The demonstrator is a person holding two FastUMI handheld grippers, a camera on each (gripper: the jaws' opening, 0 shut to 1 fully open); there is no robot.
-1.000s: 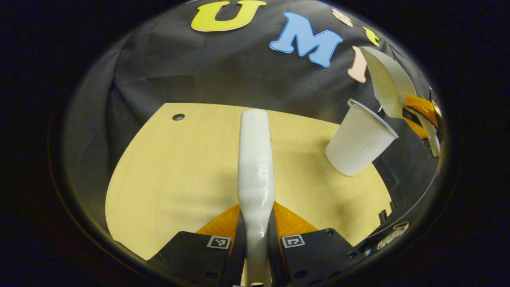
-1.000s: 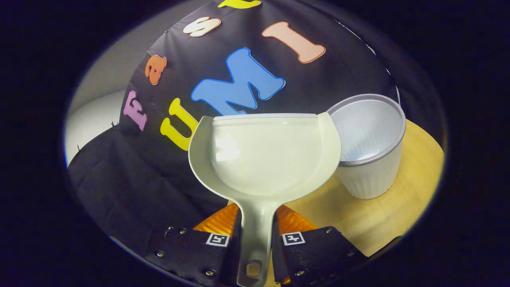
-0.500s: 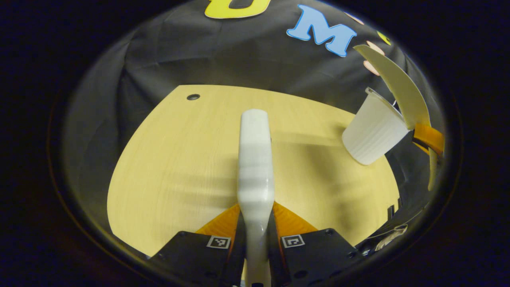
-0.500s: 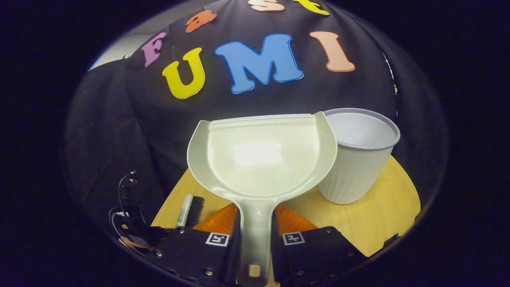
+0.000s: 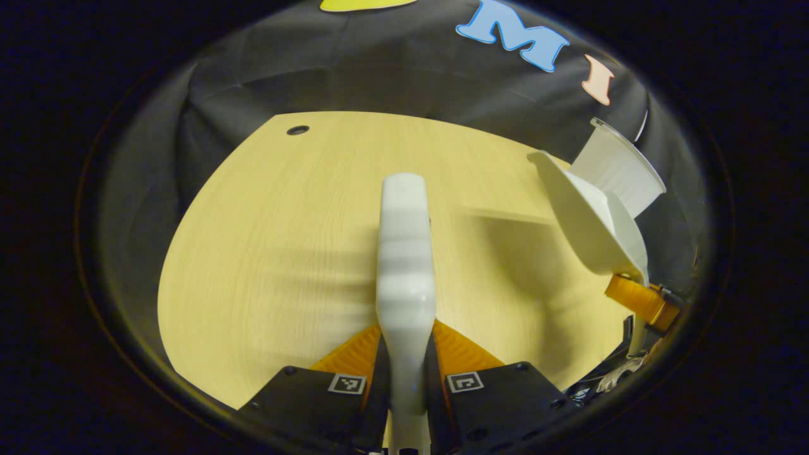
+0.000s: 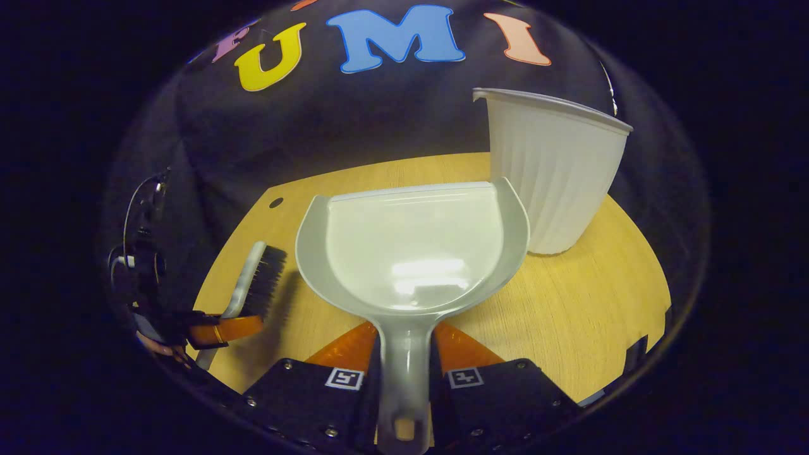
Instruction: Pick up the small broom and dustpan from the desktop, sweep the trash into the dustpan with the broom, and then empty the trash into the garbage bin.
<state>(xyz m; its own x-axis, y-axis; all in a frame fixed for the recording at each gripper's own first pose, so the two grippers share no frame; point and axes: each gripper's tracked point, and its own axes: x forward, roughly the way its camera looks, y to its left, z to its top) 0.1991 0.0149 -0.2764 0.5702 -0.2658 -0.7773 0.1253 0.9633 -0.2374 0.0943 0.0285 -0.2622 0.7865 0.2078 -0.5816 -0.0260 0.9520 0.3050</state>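
1. Left gripper (image 5: 406, 370) clenched on broom (image 5: 405, 253), over desk (image 5: 272, 240) centre
2. Right gripper (image 6: 404, 373) grasping dustpan (image 6: 414, 249) handle; bin (image 6: 556, 170) at 2 o'clock, just behind pan

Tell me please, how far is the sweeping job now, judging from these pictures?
Done, it seems: both tools are picked up, and the dustpan looks empty, with no trash on the desktop, so emptying into the garbage bin appears finished. In hand: the left gripper holds the broom; the right gripper holds the dustpan handle, low over the desktop. Left: probably only setting both tools down.
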